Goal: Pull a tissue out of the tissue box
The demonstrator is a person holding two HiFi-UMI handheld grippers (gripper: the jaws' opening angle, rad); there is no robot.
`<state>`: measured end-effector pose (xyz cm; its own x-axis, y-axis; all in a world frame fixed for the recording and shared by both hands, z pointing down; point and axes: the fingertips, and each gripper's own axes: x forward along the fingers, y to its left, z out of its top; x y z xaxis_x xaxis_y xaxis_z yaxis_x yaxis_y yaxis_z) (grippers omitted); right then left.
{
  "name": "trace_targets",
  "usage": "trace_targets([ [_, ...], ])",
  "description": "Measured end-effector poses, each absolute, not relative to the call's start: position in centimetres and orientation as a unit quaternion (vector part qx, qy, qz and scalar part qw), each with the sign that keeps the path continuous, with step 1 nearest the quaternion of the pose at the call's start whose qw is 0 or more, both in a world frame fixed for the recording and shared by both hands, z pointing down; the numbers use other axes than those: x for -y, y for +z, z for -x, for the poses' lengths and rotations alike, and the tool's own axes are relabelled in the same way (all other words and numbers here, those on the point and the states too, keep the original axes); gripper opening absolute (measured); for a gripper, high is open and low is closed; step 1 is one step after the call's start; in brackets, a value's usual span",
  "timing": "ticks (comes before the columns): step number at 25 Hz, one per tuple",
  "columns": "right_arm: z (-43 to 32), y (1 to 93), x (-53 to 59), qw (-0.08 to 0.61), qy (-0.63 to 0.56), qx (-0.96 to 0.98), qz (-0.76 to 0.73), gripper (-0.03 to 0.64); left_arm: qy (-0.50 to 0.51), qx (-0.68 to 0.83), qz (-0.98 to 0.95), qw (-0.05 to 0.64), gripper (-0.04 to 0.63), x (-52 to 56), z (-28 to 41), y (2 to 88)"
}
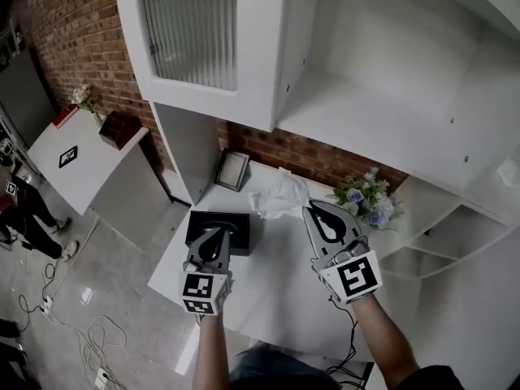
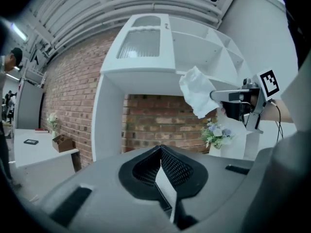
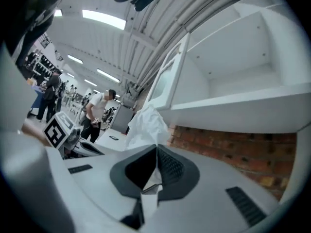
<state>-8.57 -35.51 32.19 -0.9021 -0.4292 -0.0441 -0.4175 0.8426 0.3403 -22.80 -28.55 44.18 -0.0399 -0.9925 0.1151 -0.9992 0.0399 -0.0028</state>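
Tissue box (image 1: 218, 232) on the counter (image 1: 276, 299), picture frame (image 1: 233, 170) just behind it, flowers (image 1: 367, 199) further right, tissue (image 1: 279, 197) in the right tool (image 1: 313, 210).

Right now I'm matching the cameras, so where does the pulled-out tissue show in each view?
Head view: tissue at centre, held by the right gripper.
Left gripper view: tissue right of centre, upper half.
Right gripper view: tissue at centre, rising from shut jaws.
Shared landmark: the brick wall.

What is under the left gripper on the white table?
The black tissue box lies below the left gripper. The gripper covers part of its top, so any tissue inside cannot be seen.
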Motion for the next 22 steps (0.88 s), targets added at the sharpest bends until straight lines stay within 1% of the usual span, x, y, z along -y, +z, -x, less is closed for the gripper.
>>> trace_targets([
  [4, 2.9, 31.1, 35.7, -0.032, -0.141, 0.946, -0.289, 0.000, 0.040, 0.699, -0.713, 0.024, 0.009, 30.0, 19.9, 42.8],
  [8, -2.7, 30.9, 36.0, -0.062, -0.110, 0.927, -0.352, 0.001, 0.038, 0.675, -0.737, 0.012, 0.009, 31.4, 16.4, 41.6],
  [14, -8.9, 33.6, 36.2, -0.061, -0.056, 0.902, -0.423, 0.001, 0.042, 0.635, -0.771, -0.002, 0.009, 33.0, 11.3, 40.7],
  [22, -12.4, 37.1, 35.2, -0.048, -0.006, 0.886, -0.462, 0.000, 0.050, 0.612, -0.790, 0.001, 0.009, 33.4, 7.9, 41.2],
])
